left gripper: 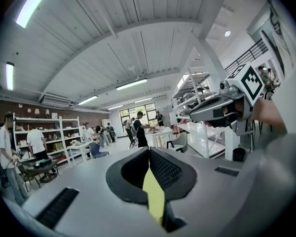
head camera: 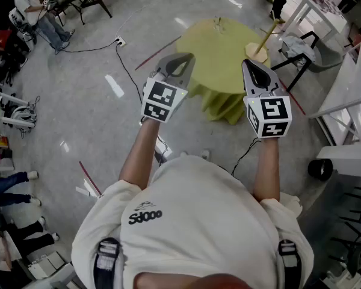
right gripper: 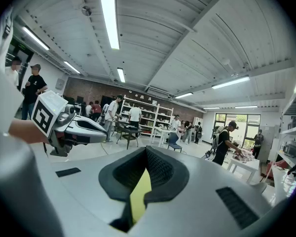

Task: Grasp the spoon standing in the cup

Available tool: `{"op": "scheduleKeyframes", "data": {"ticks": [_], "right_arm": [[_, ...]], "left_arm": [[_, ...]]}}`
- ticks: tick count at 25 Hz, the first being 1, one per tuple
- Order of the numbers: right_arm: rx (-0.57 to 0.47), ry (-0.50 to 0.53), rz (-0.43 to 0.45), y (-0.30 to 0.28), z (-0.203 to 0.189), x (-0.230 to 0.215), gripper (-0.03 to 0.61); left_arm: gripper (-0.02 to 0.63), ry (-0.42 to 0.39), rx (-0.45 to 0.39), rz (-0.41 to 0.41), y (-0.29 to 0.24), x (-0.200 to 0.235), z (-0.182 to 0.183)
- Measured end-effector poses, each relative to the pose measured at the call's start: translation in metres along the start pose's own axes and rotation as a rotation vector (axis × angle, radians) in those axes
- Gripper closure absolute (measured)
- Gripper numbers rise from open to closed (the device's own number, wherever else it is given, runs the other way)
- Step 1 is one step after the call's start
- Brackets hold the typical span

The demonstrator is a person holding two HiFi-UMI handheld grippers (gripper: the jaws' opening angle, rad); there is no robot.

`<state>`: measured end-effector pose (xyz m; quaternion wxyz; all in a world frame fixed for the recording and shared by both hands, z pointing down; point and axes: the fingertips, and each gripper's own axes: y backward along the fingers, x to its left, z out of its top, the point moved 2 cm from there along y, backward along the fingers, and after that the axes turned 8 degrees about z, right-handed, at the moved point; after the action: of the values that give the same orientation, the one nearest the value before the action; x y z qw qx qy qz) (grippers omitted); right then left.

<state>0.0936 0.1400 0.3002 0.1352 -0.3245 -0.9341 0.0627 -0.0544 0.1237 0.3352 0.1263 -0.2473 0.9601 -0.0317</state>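
Far ahead in the head view stands a round table (head camera: 212, 65) under a yellow-green cloth. On its far edge is a small cup (head camera: 217, 24) with a thin upright handle in it, too small to make out. My left gripper (head camera: 188, 57) and right gripper (head camera: 246, 62) are held side by side in the air in front of the table, both shut and holding nothing. In the left gripper view its jaws (left gripper: 149, 150) meet at the tip and the right gripper (left gripper: 222, 107) shows at the right. In the right gripper view its jaws (right gripper: 145, 150) also meet and the left gripper (right gripper: 81, 126) shows at the left.
A pale wooden disc with a slanting stick (head camera: 257, 52) lies on the table's right side. A dark chair (head camera: 299, 56) and white tables (head camera: 348, 107) stand to the right, and a black bin (head camera: 320, 169) is near them. A cable (head camera: 127, 68) crosses the floor. People (head camera: 39, 18) work at the far left.
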Motion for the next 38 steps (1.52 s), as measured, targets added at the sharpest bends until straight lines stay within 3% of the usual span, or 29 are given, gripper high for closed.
{"op": "scheduleKeyframes", "data": {"ticks": [12, 24, 31, 38], "right_arm": [[-0.036, -0.037, 0.03, 0.002, -0.016, -0.043, 0.557], [-0.001, -0.035, 0.082, -0.006, -0.046, -0.081, 0.557], [0.044, -0.033, 0.098, -0.042, -0.063, -0.104, 0.557], [0.056, -0.035, 0.085, -0.104, -0.067, -0.133, 0.557]], "left_arm": [[0.581, -0.003, 0.018, 0.016, -0.038, -0.02, 0.003], [0.581, -0.012, 0.046, 0.013, -0.084, -0.044, 0.003], [0.581, -0.002, 0.057, -0.008, -0.127, -0.034, -0.009], [0.581, 0.01, 0.063, -0.03, -0.187, 0.005, -0.026]]}}
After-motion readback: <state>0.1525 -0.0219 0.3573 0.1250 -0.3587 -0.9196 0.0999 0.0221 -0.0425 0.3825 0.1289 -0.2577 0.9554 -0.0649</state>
